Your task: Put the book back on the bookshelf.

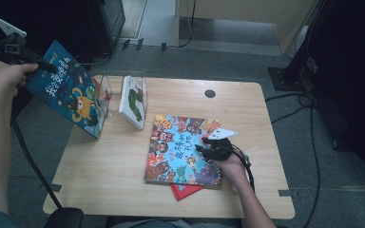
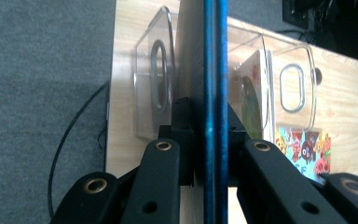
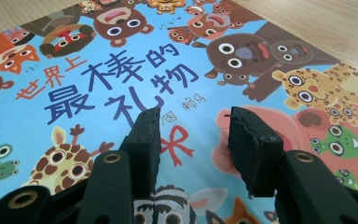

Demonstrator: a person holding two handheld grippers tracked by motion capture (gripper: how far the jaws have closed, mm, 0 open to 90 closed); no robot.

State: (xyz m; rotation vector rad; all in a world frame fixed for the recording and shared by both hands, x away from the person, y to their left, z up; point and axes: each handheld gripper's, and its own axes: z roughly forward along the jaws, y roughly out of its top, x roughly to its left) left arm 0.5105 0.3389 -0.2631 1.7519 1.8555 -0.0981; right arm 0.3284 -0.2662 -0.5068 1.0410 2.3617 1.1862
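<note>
A: Left gripper [image 1: 42,63] is clamped on the blue book [image 1: 69,92], held tilted in the air just left of the clear rack [image 2: 158,88]. Filing step.

B: And your right gripper [image 1: 204,148]?

A: Jaws half apart, empty, over the animal book [image 3: 121,70] lying flat on the table [image 1: 114,166]. Next I must square the spine to an empty slot.

This looks like a lab or office room set up for recording. A plain wooden table [image 1: 104,175] stands on grey carpet [image 1: 38,123], with tape marks [image 1: 285,192] at its near corners. Black cables [image 1: 309,142] run over the floor on the right, and dark equipment stands [image 1: 304,61] rise at the far right.
</note>
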